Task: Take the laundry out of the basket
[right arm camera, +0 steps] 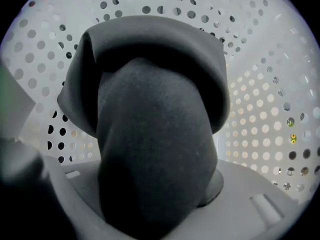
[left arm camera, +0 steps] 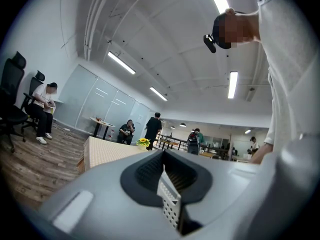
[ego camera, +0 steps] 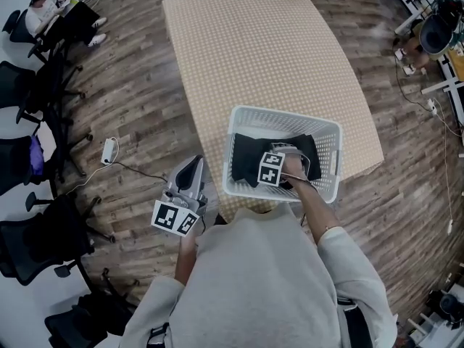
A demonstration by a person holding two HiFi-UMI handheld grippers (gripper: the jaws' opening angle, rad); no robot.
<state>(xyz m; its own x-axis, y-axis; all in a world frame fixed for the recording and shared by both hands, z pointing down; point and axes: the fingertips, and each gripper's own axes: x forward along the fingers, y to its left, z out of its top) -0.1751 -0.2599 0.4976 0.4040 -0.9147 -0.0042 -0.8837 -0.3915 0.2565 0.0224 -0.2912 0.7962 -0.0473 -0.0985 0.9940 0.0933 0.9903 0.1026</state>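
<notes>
While its jaws clamp a thick fold of the black garment [right arm camera: 150, 134], my right gripper [ego camera: 279, 169] points down into the white basket [ego camera: 319, 125], with the right forearm stretched forward over the near rim and the wrist bent downward. The rest of the cloth lies on the basket floor. My left gripper [ego camera: 190, 174] has its jaws together on nothing, held low at my left side, beside the table's [ego camera: 254, 49] near corner, aimed forward and somewhat upward.

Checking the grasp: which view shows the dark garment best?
The right gripper view: the dark garment fills its jaws. The head view shows it in the basket, under the right gripper. The left gripper view misses it.
</notes>
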